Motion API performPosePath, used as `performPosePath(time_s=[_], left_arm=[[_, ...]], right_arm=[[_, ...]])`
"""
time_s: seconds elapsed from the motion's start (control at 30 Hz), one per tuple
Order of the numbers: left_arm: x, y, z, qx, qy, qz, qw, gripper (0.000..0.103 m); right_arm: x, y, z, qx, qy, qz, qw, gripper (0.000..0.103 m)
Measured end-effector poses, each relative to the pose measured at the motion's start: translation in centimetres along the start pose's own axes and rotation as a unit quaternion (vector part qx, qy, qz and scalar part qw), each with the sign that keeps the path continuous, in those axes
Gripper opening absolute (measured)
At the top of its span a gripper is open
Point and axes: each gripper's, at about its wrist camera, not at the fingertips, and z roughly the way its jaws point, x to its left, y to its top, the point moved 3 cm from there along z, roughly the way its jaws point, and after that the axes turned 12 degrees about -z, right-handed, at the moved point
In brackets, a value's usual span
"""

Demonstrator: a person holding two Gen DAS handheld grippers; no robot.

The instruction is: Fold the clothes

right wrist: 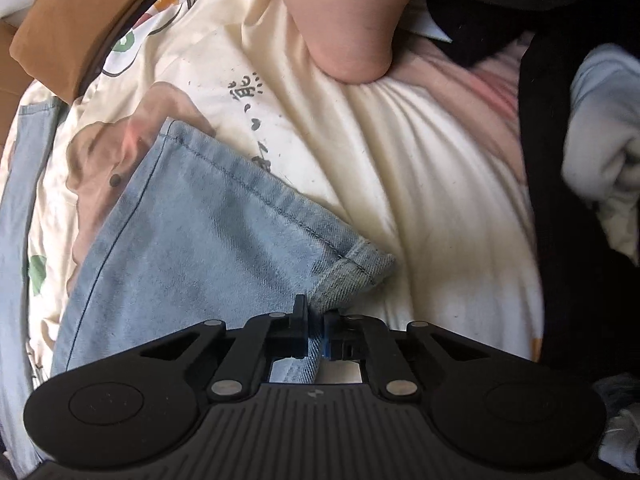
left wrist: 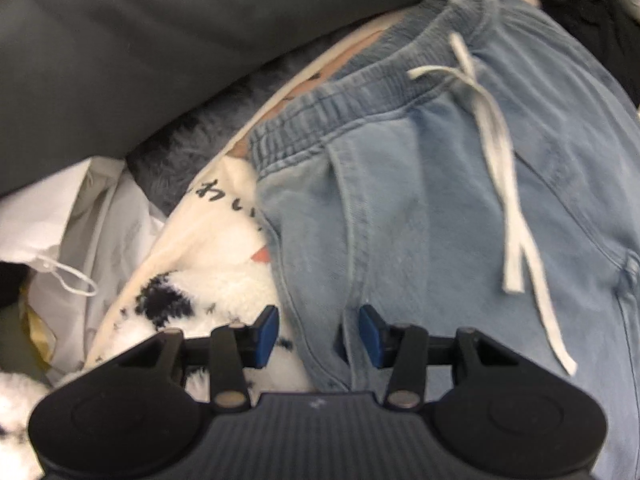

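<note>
Light blue denim trousers (left wrist: 420, 200) with an elastic waistband and a white drawstring (left wrist: 504, 184) lie spread on a cream printed bedsheet (left wrist: 208, 232). My left gripper (left wrist: 318, 334) hovers open over the trousers' left side seam, its blue pads (left wrist: 267, 334) on either side of the cloth edge. In the right wrist view a trouser leg (right wrist: 208, 240) lies flat with its stitched hem toward the sheet (right wrist: 420, 184). My right gripper (right wrist: 316, 330) is shut on the hem corner, and the denim passes between its pads.
A dark grey cushion (left wrist: 160, 40) and a grey fluffy item (left wrist: 192, 148) lie behind the trousers. White plastic bags (left wrist: 80, 240) sit at the left. A person's bare foot (right wrist: 344, 20) rests on the sheet. Black clothing (right wrist: 568, 200) and a brown pillow (right wrist: 80, 20) border the sheet.
</note>
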Motion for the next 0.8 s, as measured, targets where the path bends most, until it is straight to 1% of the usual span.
performPosePath(time_s=[0.17,0.3,0.37,0.5,0.57,0.6,0.63,0.73,0.8], left_arm=[[0.8,0.2,2.0,0.003,0.021,-0.008,0.9997,0.049],[0.6,0.2,2.2,0.002,0.030,0.001,0.9995,0.049],[0.6,0.3,1.2,0.001,0.031,0.009,0.9995,0.046],[0.1,0.5,-2.5,-0.024,0.029,0.057,0.9977,0.042],[0.1,1.0,-4.5,-0.040,0.013,0.063,0.9972,0.040],[0.1,1.3,-5.3,-0.044,0.002,0.060,0.9972,0.040],[-0.1,1.7,-5.9,-0.049,-0.007,0.058,0.9971,0.040],[-1.5,2.5,-7.1,-0.065,-0.023,0.066,0.9954,0.032],[-3.1,2.9,-7.0,-0.063,-0.032,0.078,0.9944,0.017]], right_arm=[[0.1,0.5,-0.6,0.003,-0.026,-0.017,0.999,0.004],[-0.5,0.3,-0.2,0.009,-0.052,-0.022,0.998,0.004],[-0.8,0.2,0.2,0.010,-0.056,-0.014,0.998,0.004],[-0.3,0.3,0.6,0.020,-0.072,-0.033,0.997,0.007],[-0.1,0.4,0.6,0.028,-0.086,-0.044,0.995,0.013],[0.1,0.4,0.5,0.032,-0.093,-0.052,0.994,0.021],[0.4,0.3,0.4,0.037,-0.099,-0.062,0.992,0.026],[1.3,-0.3,0.1,0.051,-0.113,-0.092,0.988,0.027],[2.1,-0.9,-0.1,0.060,-0.109,-0.109,0.986,0.027]])
